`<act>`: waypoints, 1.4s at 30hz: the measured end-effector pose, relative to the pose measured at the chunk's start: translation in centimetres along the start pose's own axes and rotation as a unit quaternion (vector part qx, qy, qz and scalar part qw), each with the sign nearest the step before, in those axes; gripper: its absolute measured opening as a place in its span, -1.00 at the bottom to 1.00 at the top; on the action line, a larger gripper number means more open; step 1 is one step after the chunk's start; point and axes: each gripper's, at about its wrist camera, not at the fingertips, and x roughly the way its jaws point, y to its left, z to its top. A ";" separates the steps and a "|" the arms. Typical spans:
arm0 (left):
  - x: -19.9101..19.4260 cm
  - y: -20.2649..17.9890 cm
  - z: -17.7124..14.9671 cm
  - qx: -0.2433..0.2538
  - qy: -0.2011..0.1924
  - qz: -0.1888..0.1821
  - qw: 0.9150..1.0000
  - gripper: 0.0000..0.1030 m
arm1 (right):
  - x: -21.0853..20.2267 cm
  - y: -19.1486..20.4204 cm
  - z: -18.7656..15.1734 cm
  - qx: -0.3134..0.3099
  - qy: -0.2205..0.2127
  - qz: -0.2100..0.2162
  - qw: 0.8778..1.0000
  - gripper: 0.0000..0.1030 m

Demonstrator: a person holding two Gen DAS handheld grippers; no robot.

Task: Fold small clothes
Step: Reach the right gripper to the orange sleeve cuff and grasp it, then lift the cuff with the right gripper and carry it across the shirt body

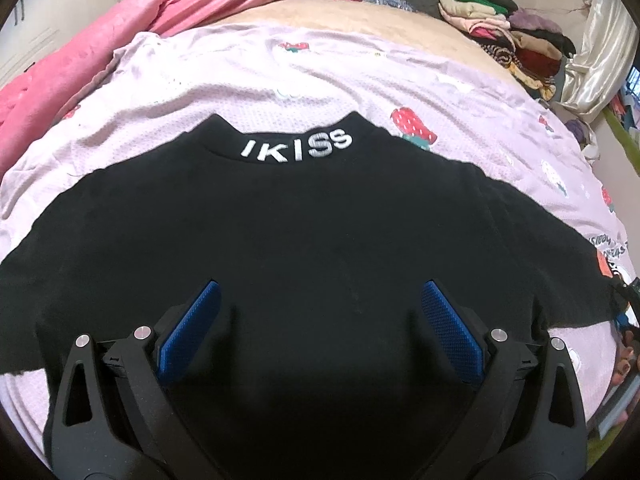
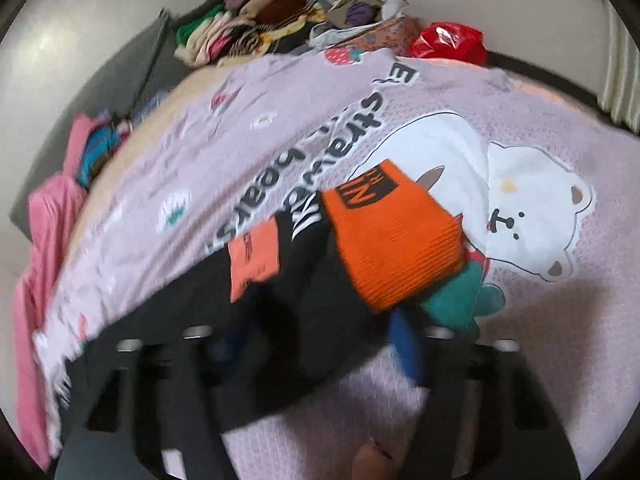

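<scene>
One black top [image 1: 320, 240] (collar far end)

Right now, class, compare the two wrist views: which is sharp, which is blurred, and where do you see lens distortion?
Left wrist view: sharp, collar lettering on the black top readable; fisheye bows the bedspread. Right wrist view: motion-smeared, orange cuff and right gripper soft-edged; corners dark in both.

A small black top [image 1: 320, 232] lies flat and spread wide on the lilac blanket, its collar at twelve o'clock bearing white "IKISS" lettering [image 1: 298, 148]. One sleeve [image 2: 304, 264] runs toward one o'clock in the right wrist view, ending in a ribbed orange cuff [image 2: 392, 240], with an orange patch [image 2: 252, 260] at its ten o'clock.
</scene>
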 end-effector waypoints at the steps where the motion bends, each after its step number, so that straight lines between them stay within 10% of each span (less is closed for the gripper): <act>1: -0.2 0.1 0.1 -0.001 -0.003 -0.001 1.000 0.83 | -0.2 -0.4 0.1 0.015 -0.005 0.015 1.000 -0.26; 7: -2.3 1.6 0.9 -0.021 -0.024 -0.010 0.999 0.83 | -3.9 1.8 0.3 -0.035 -0.055 0.085 0.994 -0.65; 19: -7.3 3.6 1.8 -0.041 -0.097 0.008 0.994 0.83 | -11.0 10.4 -0.9 -0.154 -0.109 0.184 0.965 -0.68; 42: -7.8 12.0 1.1 -0.142 -0.084 -0.036 0.986 0.83 | -13.1 26.5 -12.2 -0.328 -0.055 0.275 0.902 -0.69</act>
